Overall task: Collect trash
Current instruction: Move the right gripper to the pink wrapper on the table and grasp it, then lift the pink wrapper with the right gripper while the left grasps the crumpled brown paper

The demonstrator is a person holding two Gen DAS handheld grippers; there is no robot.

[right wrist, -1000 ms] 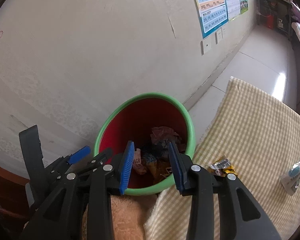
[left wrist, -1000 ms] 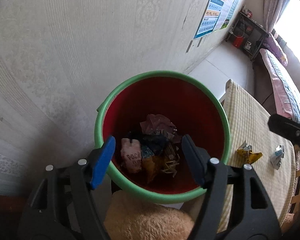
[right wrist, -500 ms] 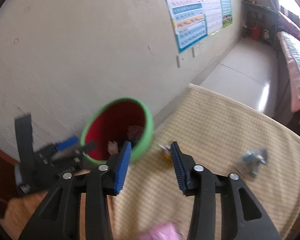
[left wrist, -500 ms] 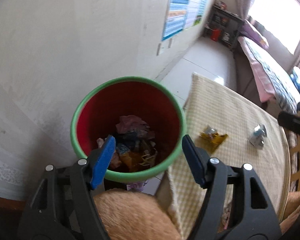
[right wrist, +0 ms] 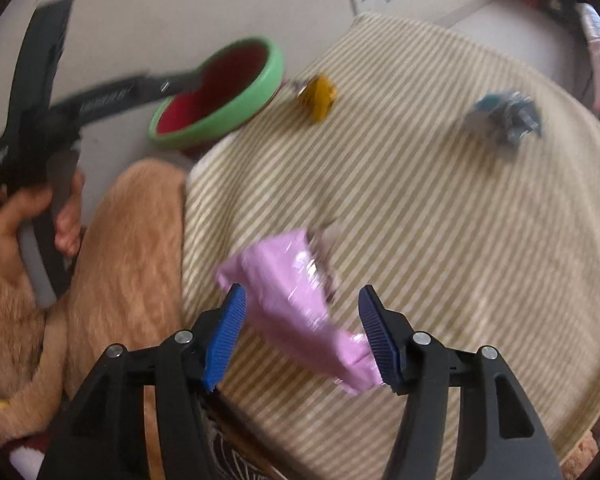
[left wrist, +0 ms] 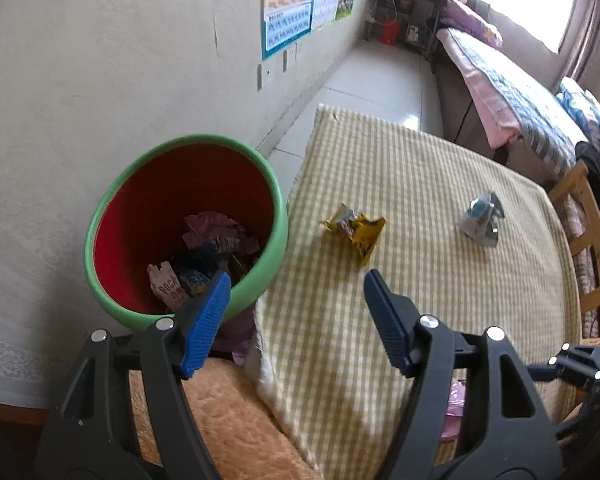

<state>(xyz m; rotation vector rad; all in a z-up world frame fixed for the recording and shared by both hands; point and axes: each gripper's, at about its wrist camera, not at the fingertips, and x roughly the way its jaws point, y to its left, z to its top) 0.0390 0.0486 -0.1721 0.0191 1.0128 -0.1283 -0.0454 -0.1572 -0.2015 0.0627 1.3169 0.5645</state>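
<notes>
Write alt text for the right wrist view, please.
An open right gripper hovers over a pink wrapper on a checked tablecloth. Farther off lie a yellow wrapper and a blue one, beside a green bin.

Three wrappers lay on the table [left wrist: 440, 184]: one yellow [left wrist: 356, 228], one blue-silver [left wrist: 482, 220], one pink [right wrist: 296, 308]. One bin [left wrist: 276, 216] stood beside the table, holding several crumpled wrappers, number indeterminate.

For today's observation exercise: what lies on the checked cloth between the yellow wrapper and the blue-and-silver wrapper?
Nothing: the left wrist view shows only bare checked cloth between the yellow wrapper and the blue-and-silver wrapper.
</notes>
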